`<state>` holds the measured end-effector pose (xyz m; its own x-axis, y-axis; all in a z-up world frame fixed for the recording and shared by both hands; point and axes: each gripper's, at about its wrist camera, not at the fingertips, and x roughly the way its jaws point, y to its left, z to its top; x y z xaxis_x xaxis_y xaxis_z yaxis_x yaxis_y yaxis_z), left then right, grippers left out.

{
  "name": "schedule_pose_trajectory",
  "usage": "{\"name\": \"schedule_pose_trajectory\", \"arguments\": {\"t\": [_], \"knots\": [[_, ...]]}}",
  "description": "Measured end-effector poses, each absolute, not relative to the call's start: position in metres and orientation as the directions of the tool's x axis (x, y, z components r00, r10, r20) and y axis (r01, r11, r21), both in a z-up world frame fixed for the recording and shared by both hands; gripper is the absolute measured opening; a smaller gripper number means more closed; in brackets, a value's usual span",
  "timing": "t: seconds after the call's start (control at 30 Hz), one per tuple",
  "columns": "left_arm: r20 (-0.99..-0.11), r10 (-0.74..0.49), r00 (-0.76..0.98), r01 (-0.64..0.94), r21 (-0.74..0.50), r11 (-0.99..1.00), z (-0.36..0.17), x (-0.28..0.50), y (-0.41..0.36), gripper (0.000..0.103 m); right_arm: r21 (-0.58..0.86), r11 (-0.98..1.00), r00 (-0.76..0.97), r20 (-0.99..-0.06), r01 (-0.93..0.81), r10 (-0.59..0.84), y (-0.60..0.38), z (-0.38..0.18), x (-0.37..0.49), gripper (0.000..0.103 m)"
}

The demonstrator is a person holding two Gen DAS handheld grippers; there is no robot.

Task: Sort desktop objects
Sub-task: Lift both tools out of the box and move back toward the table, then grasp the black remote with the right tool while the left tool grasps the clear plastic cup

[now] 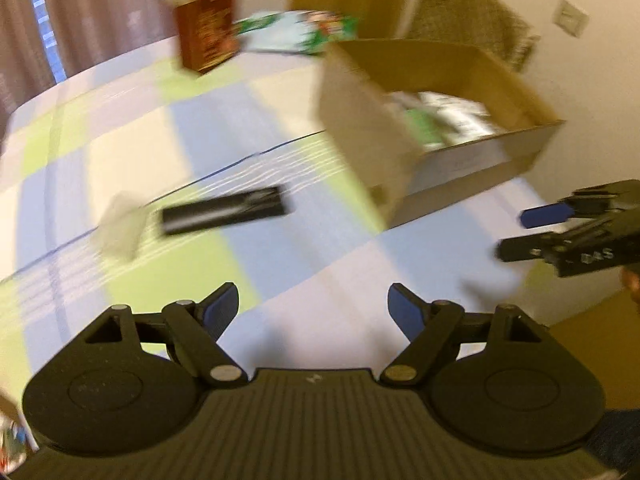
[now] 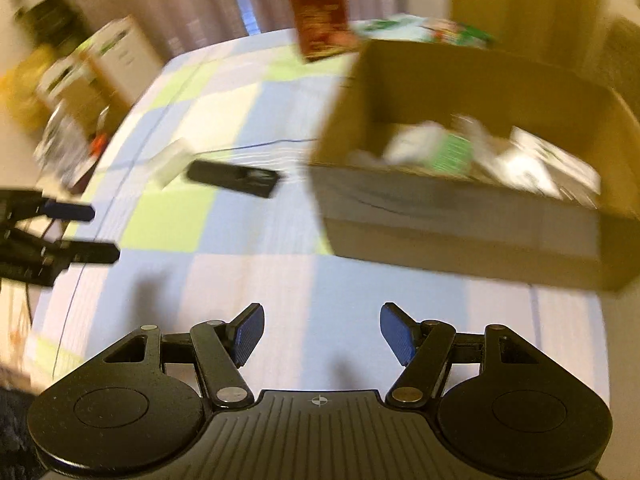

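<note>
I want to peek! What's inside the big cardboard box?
The cardboard box holds white and green packets or papers, too blurry to name. Its front wall hides whatever lies beneath them.

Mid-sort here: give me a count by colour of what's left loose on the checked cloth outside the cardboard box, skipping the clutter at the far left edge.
Black: 1, flat black item
White: 1, small white item beside it
Dark red: 1, upright dark red box
Green and white: 1, green-and-white packet behind the cardboard box
Total: 4; blur hides finer detail.

flat black remote (image 1: 224, 210) lies beside open cardboard box (image 1: 472, 160) holding packets.
</note>
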<state>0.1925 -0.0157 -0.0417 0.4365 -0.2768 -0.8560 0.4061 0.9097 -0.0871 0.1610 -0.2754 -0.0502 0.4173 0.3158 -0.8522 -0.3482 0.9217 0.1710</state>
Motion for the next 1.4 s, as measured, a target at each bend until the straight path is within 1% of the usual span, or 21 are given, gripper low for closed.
{"name": "schedule_pose_trajectory", "arguments": {"t": [0.17, 0.37, 0.43, 0.7, 0.8, 0.87, 1.0, 1.03, 1.07, 1.1, 1.17, 1.27, 1.4], "knots": [[-0.87, -0.157, 0.468, 0.257, -0.036, 0.966, -0.049, 0.184, 0.042, 0.079, 0.119, 0.821, 0.398, -0.829, -0.558, 0.392, -0.225, -0.043, 0.177, 0.068], [-0.868, -0.078, 0.491, 0.139, -0.011, 0.99, -0.048, 0.18, 0.088, 0.079, 0.004, 0.649, 0.371, -0.818, -0.761, 0.44, -0.168, -0.045, 0.22, 0.068], [-0.869, -0.064, 0.49, 0.115, -0.008, 0.993, -0.048, 0.18, 0.098, 0.079, -0.012, 0.601, 0.339, -0.836, -0.799, 0.432, -0.151, -0.057, 0.24, 0.068], [-0.884, -0.011, 0.468, 0.018, -0.003, 1.0, -0.056, 0.187, 0.129, 0.079, 0.012, 0.456, 0.166, -0.923, -0.89, 0.347, -0.094, -0.12, 0.323, 0.067], [-0.889, 0.018, 0.457, -0.024, 0.008, 1.0, -0.059, 0.192, 0.142, 0.079, 0.029, 0.455, 0.123, -0.946, -0.89, 0.301, -0.08, -0.149, 0.347, 0.067], [-0.893, 0.034, 0.448, -0.044, 0.016, 0.999, -0.061, 0.197, 0.152, 0.079, 0.039, 0.44, 0.104, -0.95, -0.897, 0.295, -0.071, -0.16, 0.355, 0.067], [-0.902, 0.045, 0.43, -0.054, 0.024, 0.998, -0.066, 0.209, 0.164, 0.079, 0.049, 0.455, 0.1, -0.949, -0.889, 0.298, -0.06, -0.172, 0.363, 0.066], [-0.904, 0.044, 0.426, -0.051, 0.025, 0.998, -0.068, 0.213, 0.165, 0.079, 0.05, 0.464, 0.103, -0.949, -0.884, 0.298, -0.059, -0.175, 0.364, 0.052], [-0.905, 0.043, 0.423, -0.047, 0.025, 0.999, -0.07, 0.216, 0.167, 0.079, 0.05, 0.476, 0.108, -0.948, -0.878, 0.299, -0.057, -0.177, 0.365, 0.045], [-0.906, 0.038, 0.422, -0.04, 0.023, 0.999, -0.071, 0.22, 0.168, 0.079, 0.047, 0.494, 0.118, -0.947, -0.868, 0.299, -0.057, -0.177, 0.365, 0.042], [-0.906, 0.019, 0.423, -0.02, 0.011, 1.0, -0.075, 0.228, 0.169, 0.078, 0.039, 0.554, 0.143, -0.949, -0.832, 0.281, -0.059, -0.177, 0.36, 0.039], [-0.902, -0.022, 0.432, 0.03, -0.01, 0.999, -0.081, 0.243, 0.167, 0.075, 0.023, 0.66, 0.178, -0.956, -0.751, 0.235, -0.065, -0.177, 0.35, 0.038], [-0.89, -0.09, 0.447, 0.161, -0.019, 0.987, -0.089, 0.266, 0.155, 0.074, 0.007, 0.771, 0.209, -0.961, -0.637, 0.181, -0.085, -0.175, 0.323, 0.038]]}}
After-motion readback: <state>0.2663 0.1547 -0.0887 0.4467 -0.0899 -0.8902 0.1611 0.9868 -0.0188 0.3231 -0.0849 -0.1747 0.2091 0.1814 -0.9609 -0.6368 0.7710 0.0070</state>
